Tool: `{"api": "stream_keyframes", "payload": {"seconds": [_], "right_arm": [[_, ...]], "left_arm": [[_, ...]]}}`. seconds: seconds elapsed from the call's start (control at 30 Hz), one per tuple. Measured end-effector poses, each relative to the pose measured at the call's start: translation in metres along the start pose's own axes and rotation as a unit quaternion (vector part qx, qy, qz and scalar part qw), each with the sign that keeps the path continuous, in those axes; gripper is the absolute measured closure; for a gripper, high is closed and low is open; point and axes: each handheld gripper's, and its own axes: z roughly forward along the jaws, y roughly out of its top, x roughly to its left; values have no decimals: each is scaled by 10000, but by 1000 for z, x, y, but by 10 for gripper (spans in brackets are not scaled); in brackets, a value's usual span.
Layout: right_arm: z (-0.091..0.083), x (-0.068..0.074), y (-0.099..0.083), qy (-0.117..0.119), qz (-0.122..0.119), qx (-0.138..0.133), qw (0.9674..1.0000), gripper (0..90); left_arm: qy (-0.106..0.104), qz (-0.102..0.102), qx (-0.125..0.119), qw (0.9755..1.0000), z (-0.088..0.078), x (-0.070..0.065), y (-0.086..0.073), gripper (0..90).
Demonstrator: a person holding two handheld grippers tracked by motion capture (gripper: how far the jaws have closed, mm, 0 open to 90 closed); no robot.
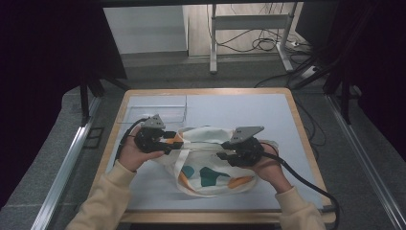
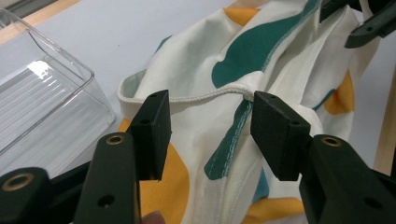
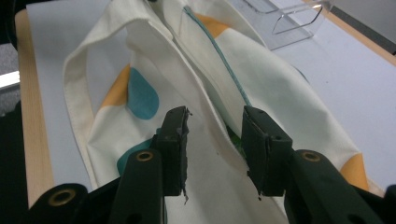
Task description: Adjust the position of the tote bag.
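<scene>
A cream cloth bag (image 1: 210, 167) with teal and orange shapes lies crumpled on the pale mat, near the front of the table. My left gripper (image 1: 174, 143) is at the bag's left end. In the left gripper view its jaws (image 2: 210, 126) stand apart around the stitched rim of the bag (image 2: 210, 95), and the pads do not press on it. My right gripper (image 1: 222, 151) is at the bag's right end. Its jaws (image 3: 215, 140) are open astride a raised fold of the cloth (image 3: 205, 116), with gaps on both sides. The far tips of the right gripper (image 2: 364, 21) show beyond the bag.
A clear plastic box (image 1: 153, 112) stands on the mat behind my left gripper, close to the bag's left end (image 2: 42, 102). The wooden table rim (image 1: 206, 91) frames the mat. Cables run from both grippers toward the front edge.
</scene>
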Motion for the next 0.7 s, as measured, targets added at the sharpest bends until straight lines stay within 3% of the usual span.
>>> {"api": "stream_keyframes", "payload": {"seconds": [0.23,0.43,0.7], "right_arm": [[-5,0,2,24,-146,197,9997,632],[-2,-3,4,113,-229,695,9973,661],[5,-4,7,157,-361,900,9952,726]], "left_arm": [[14,83,78,9999,-5,-2,1,480],[-8,114,201,9997,3,-2,2,499],[-202,158,287,9993,11,-2,2,527]]}}
